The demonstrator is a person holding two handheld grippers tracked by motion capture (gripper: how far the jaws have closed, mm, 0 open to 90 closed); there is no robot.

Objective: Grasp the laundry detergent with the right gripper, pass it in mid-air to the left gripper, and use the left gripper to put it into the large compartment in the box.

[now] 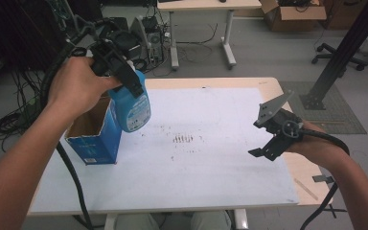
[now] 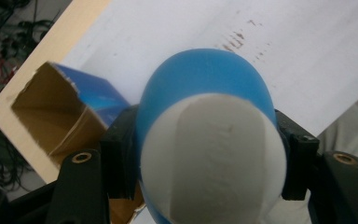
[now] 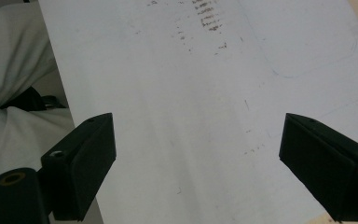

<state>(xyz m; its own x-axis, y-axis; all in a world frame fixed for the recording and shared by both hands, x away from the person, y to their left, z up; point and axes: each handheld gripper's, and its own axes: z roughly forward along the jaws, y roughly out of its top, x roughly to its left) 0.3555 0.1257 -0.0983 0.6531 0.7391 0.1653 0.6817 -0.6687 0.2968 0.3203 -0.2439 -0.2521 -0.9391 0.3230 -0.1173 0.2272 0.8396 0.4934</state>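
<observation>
A blue bottle (image 1: 134, 108) with a white cap end (image 2: 212, 158) hangs in the air above the table's left part, tilted, beside the open blue carton (image 1: 93, 136). My left gripper (image 1: 124, 76) is shut on the bottle near its cap, both pads pressing its sides. In the left gripper view the bottle's body (image 2: 200, 74) points down toward the white mat, with the carton's brown inside (image 2: 51, 112) to its left. My right gripper (image 1: 263, 151) hovers over the mat's right side, jaws wide apart, nothing between them (image 3: 198, 163).
A white mat (image 1: 196, 163) with dark smudges (image 1: 183, 139) covers most of the wooden table (image 1: 268, 84). The person's light trousers (image 3: 14, 70) lie below the front edge. Cables, a desk and a cardboard box stand on the floor behind.
</observation>
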